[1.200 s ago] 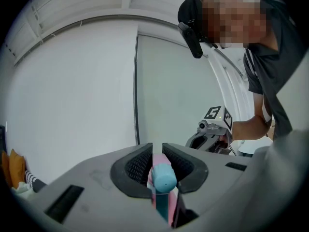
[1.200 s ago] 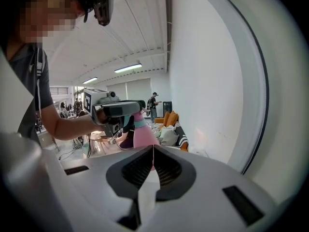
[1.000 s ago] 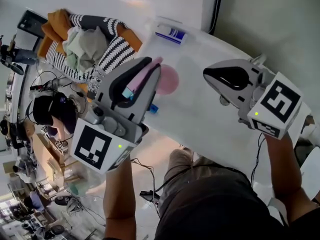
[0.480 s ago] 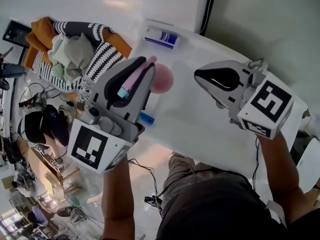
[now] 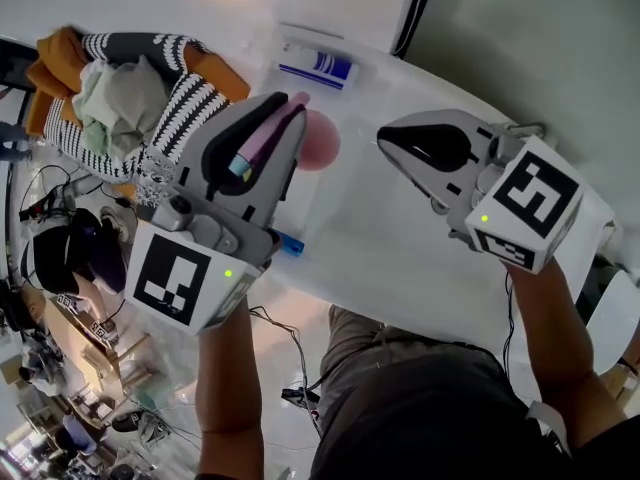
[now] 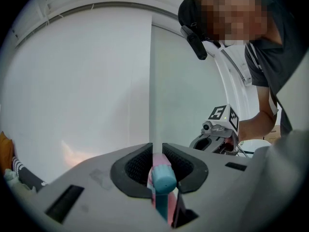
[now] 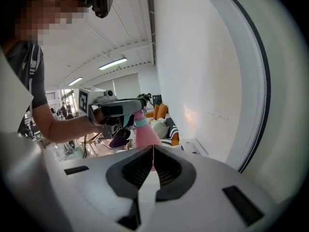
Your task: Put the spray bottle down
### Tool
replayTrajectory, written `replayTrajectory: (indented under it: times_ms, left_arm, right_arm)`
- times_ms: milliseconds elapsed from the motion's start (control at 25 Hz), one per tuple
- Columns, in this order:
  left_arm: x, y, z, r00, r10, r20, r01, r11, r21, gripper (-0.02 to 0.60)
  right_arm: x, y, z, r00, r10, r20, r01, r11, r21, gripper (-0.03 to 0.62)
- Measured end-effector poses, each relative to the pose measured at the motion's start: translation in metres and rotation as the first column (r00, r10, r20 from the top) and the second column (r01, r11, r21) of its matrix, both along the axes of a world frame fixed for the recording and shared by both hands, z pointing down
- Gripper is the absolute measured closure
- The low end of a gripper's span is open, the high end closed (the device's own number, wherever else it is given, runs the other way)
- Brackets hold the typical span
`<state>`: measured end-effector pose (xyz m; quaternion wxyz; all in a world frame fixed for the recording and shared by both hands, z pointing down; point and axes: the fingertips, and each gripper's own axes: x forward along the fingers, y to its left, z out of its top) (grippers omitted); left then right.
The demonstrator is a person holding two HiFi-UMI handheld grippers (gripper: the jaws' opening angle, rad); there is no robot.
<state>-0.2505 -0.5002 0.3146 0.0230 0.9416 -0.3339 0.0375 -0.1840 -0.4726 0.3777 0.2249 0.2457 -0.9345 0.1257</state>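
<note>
A pink spray bottle with a teal nozzle hangs over the white table, its neck clamped in my left gripper, which is shut on it. In the left gripper view the teal nozzle pokes out between the jaws, just behind the tips of my left gripper. My right gripper hovers to the right of the bottle, shut and empty. The right gripper view has its jaws closed tip to tip, with the pink bottle just beyond them.
A pile of striped and orange clothes lies at the table's far left. A blue-and-white pack sits near the wall. A small blue object lies at the table's near edge. Cables and clutter cover the floor at left.
Both grippers have drifted slightly left and up in the head view, mostly with the camera's own shift. The bottle stays clamped in the left gripper; the right one stays shut.
</note>
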Motion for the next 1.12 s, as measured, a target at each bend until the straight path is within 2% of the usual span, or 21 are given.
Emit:
replayTrajectory:
  times_ms: [480, 680, 920, 1120]
  left_arm:
    - [-0.008, -0.024, 0.029, 1.000, -0.008, -0.008, 0.008, 0.999, -0.033, 0.517]
    - [-0.012, -0.043, 0.047, 1.000, -0.008, -0.018, 0.008, 1.000, -0.013, 0.517]
    - [-0.014, -0.063, 0.078, 1.000, -0.016, -0.016, 0.015, 0.998, -0.064, 0.517]
    - [-0.015, -0.074, 0.090, 1.000, -0.016, -0.009, 0.016, 0.999, -0.051, 0.517]
  right_arm:
    - [-0.009, -0.018, 0.023, 0.999, 0.001, -0.032, -0.001, 1.000, -0.019, 0.585]
    - [-0.013, -0.033, 0.041, 0.999, -0.001, -0.038, 0.000, 0.999, -0.037, 0.585]
    - [-0.020, -0.052, 0.066, 0.999, -0.011, -0.043, 0.009, 0.999, -0.053, 0.585]
    - [-0.020, -0.059, 0.077, 0.999, -0.011, -0.045, 0.008, 0.998, -0.069, 0.585]
